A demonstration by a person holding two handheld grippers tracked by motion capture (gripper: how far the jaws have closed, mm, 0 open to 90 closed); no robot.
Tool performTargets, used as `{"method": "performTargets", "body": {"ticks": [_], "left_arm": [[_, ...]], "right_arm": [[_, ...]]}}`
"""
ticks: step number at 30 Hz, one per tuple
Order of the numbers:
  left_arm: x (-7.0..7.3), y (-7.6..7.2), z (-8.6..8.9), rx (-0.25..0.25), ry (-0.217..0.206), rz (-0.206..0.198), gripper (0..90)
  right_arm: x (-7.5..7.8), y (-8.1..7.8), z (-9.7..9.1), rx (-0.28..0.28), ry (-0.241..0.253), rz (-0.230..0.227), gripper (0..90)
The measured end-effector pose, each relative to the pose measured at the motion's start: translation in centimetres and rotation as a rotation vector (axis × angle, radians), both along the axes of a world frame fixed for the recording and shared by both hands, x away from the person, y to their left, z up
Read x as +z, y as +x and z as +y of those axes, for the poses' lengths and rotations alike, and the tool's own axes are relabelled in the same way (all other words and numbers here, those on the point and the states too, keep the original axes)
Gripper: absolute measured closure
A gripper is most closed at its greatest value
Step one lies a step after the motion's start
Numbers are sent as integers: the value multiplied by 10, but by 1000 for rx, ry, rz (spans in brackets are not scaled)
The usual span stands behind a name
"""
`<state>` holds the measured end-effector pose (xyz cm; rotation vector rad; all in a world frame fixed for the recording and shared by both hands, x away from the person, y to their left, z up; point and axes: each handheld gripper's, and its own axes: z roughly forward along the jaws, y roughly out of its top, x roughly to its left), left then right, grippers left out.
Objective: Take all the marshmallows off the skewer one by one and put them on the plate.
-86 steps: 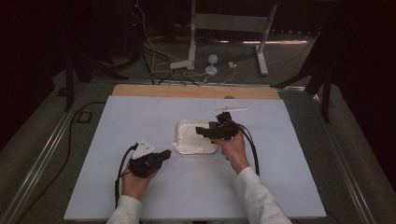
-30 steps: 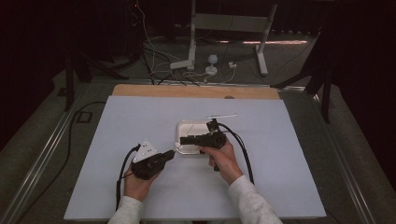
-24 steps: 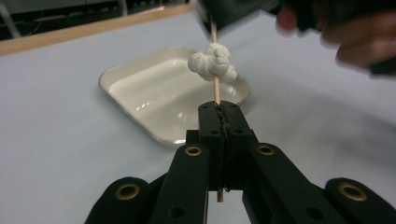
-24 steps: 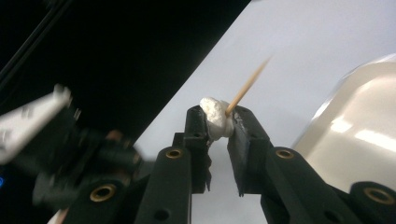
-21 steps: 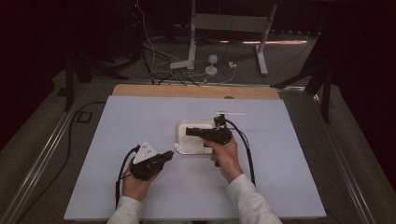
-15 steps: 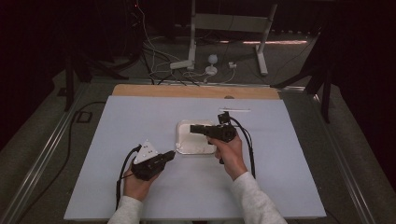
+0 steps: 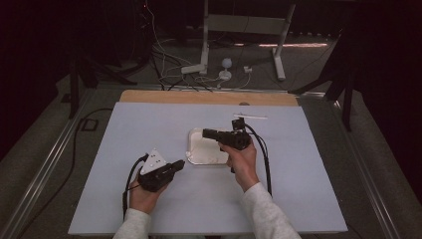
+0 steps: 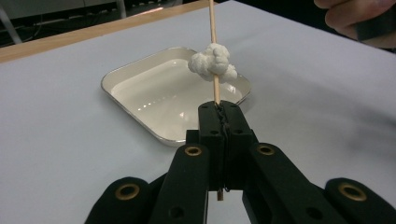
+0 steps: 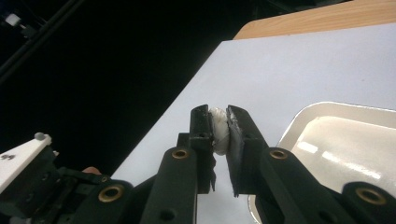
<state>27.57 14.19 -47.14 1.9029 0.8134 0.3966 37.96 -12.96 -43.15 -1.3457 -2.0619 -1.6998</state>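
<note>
In the high view, two hand-held grippers are working over one pale surface. The left hand-held gripper is sitting low near the person's side, just beside the corner of one white tray. The right hand-held gripper is hovering over that tray, pointing toward the view's left.

In the left gripper view, the left hand-held gripper is pinching one thin wooden skewer, jaws pressed tight on its lower part. The skewer is standing upright, carrying one lumpy white marshmallow piece a little above the jaws, with the one tray lying behind it.

In the right gripper view, the right hand-held gripper is squeezing a second white marshmallow piece; its jaws have just been closing on it. The tray is lying to the right, beneath.
</note>
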Motion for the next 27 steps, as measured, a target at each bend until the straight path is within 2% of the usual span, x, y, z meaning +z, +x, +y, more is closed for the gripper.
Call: {"method": "performTargets", "body": {"ticks": [8, 9, 10, 11, 12, 13, 15, 17, 26, 27], "left_arm": [[1, -1, 0, 8, 20, -3, 900], [0, -1, 0, 7, 49, 6, 900], [-2, -2, 0, 15, 108, 4, 900], [-5, -2, 5, 22, 97, 19, 900], [-6, -1, 10, 32, 58, 35, 900], [-5, 1, 13, 42, 39, 35, 900], [-2, 2, 13, 40, 20, 27, 900], [-3, 2, 10, 38, 25, 28, 900], [-5, 3, 9, 43, 17, 38, 900], [-5, 3, 9, 47, 15, 39, 900]], "right_arm": [[0, 1, 1, -50, -14, -18, 831], [2, 0, -2, -117, -29, -45, 835], [5, 3, -12, -164, 0, -51, 836], [5, 3, -12, -164, 0, -51, 836], [13, 11, -32, -165, 50, -22, 834], [13, 11, -32, -165, 50, -22, 834], [23, 10, -41, -157, -5, -53, 832], [27, 9, -43, -144, -39, -72, 830], [15, 11, -31, -102, -74, -66, 820], [14, 12, -28, -99, -97, -69, 816]]}}
